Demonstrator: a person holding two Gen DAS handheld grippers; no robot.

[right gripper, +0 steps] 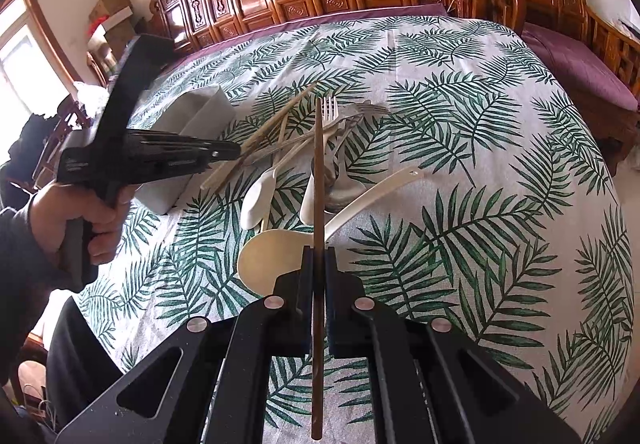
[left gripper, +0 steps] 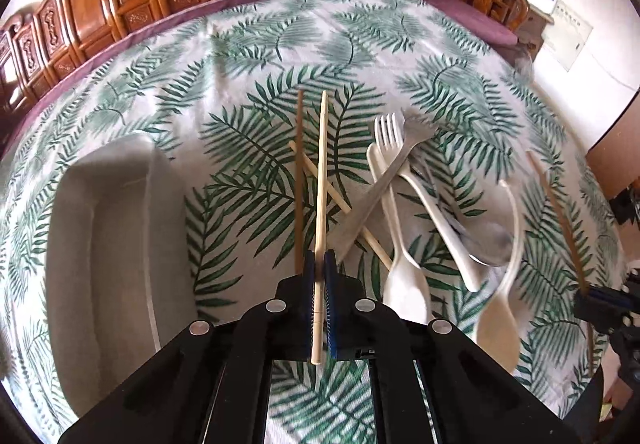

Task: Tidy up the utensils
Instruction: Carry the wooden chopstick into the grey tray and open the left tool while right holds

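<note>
Utensils [left gripper: 404, 200] lie heaped on the leaf-print cloth [left gripper: 256, 56], at my left claw's 1 o'clock: white fork [left gripper: 387, 132], metal fork [left gripper: 384, 188], white spoons, their handles crossing so lower pieces are half hidden. My left gripper [left gripper: 319, 264] is clamped on a pale chopstick [left gripper: 321, 172]; its rear end sticks out behind the pads. My right gripper [right gripper: 319, 256] is clamped on a dark chopstick [right gripper: 319, 172], its tail cut off by the frame's lower edge. Grey tray [left gripper: 100, 228] sits at 9 o'clock of the left claw, compartments unreadable. Spoon [right gripper: 268, 256] bowl partly hidden behind my right fingers.
</note>
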